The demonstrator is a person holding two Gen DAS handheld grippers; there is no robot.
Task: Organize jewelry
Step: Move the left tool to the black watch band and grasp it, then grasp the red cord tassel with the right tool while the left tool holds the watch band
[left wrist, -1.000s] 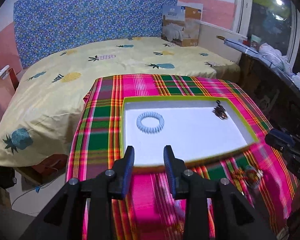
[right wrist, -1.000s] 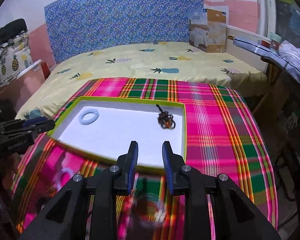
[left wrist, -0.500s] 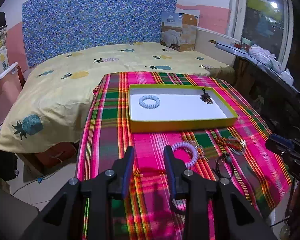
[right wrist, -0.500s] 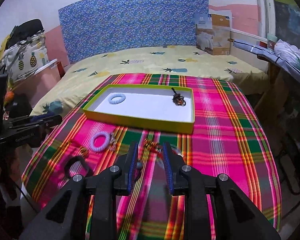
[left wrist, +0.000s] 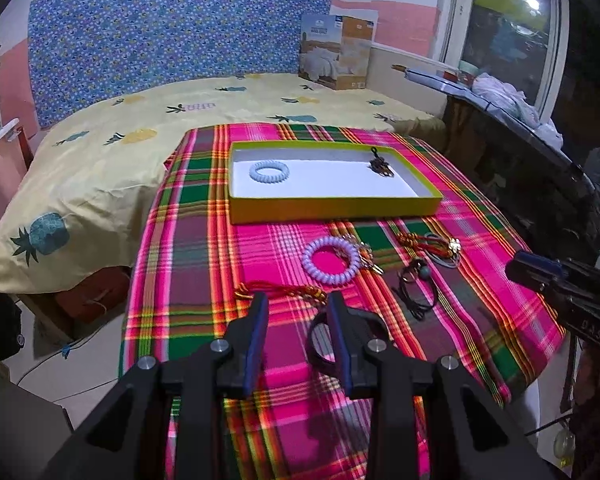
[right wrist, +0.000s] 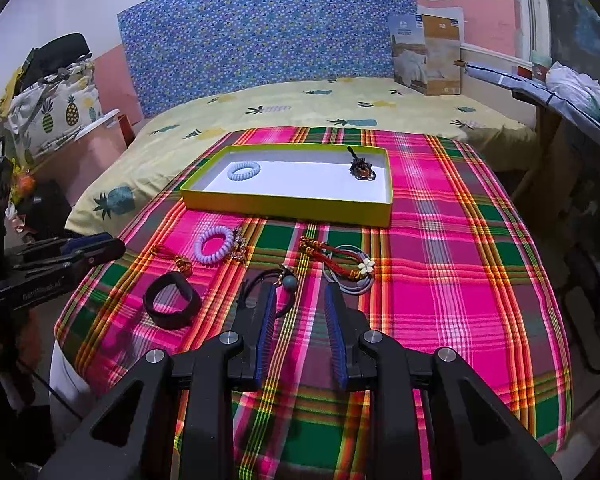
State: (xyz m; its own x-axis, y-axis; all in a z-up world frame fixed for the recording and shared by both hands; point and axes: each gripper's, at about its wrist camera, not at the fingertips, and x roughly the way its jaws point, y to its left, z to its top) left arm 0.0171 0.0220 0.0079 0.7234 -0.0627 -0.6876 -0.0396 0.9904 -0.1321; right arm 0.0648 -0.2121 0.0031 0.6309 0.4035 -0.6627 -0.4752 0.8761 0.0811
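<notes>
Left tool (left wrist: 298, 300) empty; tray (left wrist: 332, 210) lengthwise left-right.

Both grippers are angled down over the table and neither is holding anything. Left gripper (left wrist: 298, 300) has its jaws apart with just air between the blue pads. Right gripper (right wrist: 300, 292) looks the same, jaws parted and empty. They sit side by side, each peeking into the other's view.
</notes>
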